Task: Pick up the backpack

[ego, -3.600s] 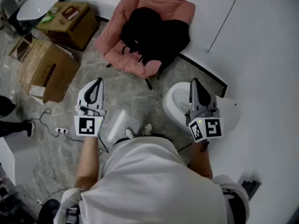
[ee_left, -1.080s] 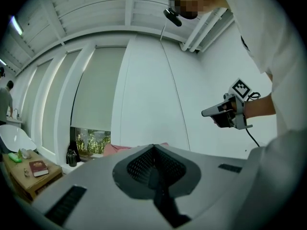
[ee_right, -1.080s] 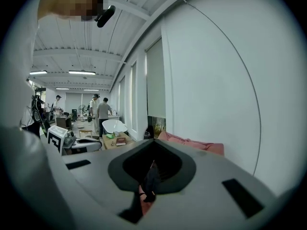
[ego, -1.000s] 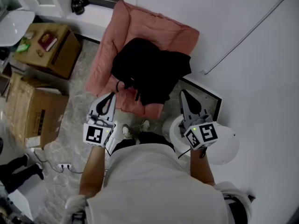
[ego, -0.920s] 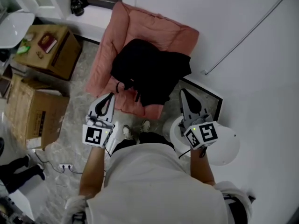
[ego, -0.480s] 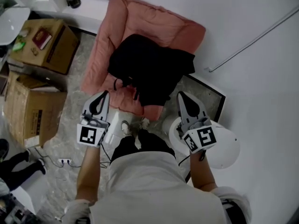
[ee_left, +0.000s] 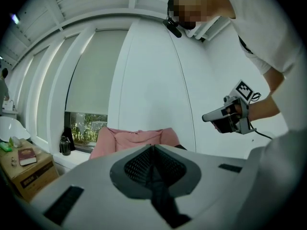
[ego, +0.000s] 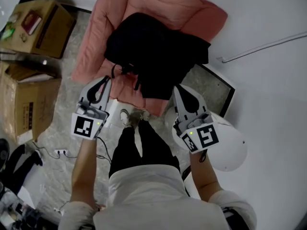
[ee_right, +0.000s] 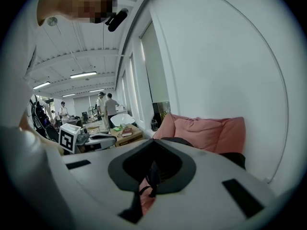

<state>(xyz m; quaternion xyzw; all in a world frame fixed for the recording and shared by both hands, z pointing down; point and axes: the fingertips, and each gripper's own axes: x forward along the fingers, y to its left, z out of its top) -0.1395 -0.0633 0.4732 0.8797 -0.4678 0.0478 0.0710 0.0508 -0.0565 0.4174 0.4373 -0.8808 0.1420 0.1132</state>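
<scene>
Bent over a black backpack (ego: 156, 51) slumped on the seat of a pink cushioned chair (ego: 168, 4), with left gripper (ego: 104, 79) and right gripper (ego: 176, 87) held just short of the chair's front edge. Both clenched tight, tips together, holding nothing.

To lift well: part the jaws first, aim for one of the strap loops (ego: 116, 71) lying on the bag's near side, and bite the thin webbing rather than slack fabric. Then raise straight up, so as to hang the load clear of the cushion.

Shown only in the head view: the bag's whole outline, cardboard boxes (ego: 26, 109) on the floor at left, a white round object (ego: 230, 152) at right. Only in the left gripper view: a window (ee_left: 88, 126) with a dark bottle (ee_left: 64, 145) on its sill. Only in the right gripper view: people (ee_right: 111, 107) standing far back in the room.
</scene>
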